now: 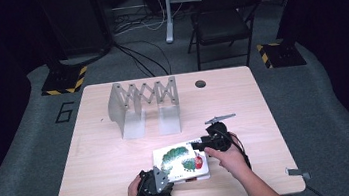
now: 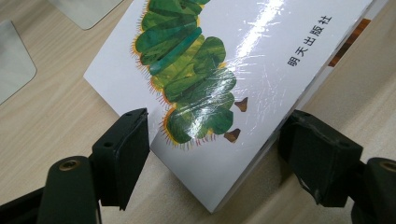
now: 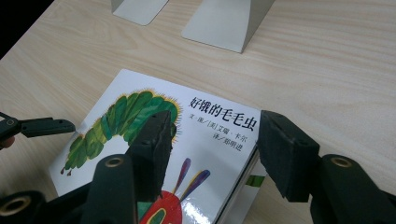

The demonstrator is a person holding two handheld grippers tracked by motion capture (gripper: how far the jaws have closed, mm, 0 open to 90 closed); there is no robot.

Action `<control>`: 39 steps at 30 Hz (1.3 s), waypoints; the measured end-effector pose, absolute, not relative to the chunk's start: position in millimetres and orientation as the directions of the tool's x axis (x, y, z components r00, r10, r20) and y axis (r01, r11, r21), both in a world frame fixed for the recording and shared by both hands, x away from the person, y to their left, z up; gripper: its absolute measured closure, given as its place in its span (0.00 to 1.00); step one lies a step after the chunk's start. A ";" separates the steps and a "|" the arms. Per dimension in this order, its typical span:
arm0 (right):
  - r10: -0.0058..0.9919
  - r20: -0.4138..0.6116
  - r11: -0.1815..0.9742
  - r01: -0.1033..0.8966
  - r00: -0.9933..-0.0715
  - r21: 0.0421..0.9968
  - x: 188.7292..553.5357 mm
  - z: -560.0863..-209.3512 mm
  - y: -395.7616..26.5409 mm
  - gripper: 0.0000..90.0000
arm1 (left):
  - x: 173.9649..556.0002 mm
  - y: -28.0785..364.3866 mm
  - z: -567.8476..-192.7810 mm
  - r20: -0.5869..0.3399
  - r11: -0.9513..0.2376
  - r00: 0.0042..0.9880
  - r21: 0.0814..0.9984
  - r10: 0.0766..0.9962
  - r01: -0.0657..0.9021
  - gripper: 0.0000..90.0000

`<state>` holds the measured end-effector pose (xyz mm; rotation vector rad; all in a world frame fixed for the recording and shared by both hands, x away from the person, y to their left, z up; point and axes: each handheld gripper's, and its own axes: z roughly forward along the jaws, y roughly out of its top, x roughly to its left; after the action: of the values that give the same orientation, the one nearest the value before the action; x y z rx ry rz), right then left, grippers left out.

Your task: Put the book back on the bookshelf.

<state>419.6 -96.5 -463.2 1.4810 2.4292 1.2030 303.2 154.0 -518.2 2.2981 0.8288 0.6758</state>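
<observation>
At the near edge of the desk (image 1: pixel 98 188), the left claw (image 1: pixel 164 176) is sitting at the near left corner of a picture book (image 1: pixel 180 161). In the left gripper view its jaws are standing apart, one over the white cover beside the green caterpillar's tail end and the other off the book's edge; the pads are not pressing on it, so this claw is open around the corner.

The book is lying flat on the desk, cover up, in the near middle, with a green caterpillar with a red head across its white front.

Just beyond, at the book's right side, the right claw (image 1: pixel 196 145) is coming in from the person's right hand (image 1: pixel 230 159). In the right gripper view one jaw is hovering above the cover near the caterpillar's back, and the other is standing outside the book's edge. Nothing is being squeezed; this claw is also open, straddling the edge.

Farther back, well apart from the book, a grey expanding book rack (image 1: pixel 145 104) is standing upright on the desk. Beyond the desk, a dark folding chair (image 1: pixel 221 21) is standing on the floor.
</observation>
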 end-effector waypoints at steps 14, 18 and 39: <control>0.765 0.345 0.241 0.738 -0.544 0.631 420.4 -465.7 -96.6 0.50 | 301.3 153.8 -519.2 0.291 -0.654 0.697 0.680 0.655 0.331 0.35; 0.760 0.345 0.243 0.733 -0.551 0.636 421.6 -467.6 -97.3 0.49 | 303.1 156.8 -520.6 0.287 -0.647 0.703 0.694 0.651 0.316 0.35; 0.746 0.419 0.253 0.802 -0.518 0.540 454.8 -475.0 -96.8 0.40 | 311.0 168.5 -522.1 0.280 -0.654 0.739 0.705 0.612 0.274 0.35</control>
<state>454.8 -96.8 -475.0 1.5772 2.5470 1.1784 311.0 168.5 -522.1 2.2823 0.6643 0.6714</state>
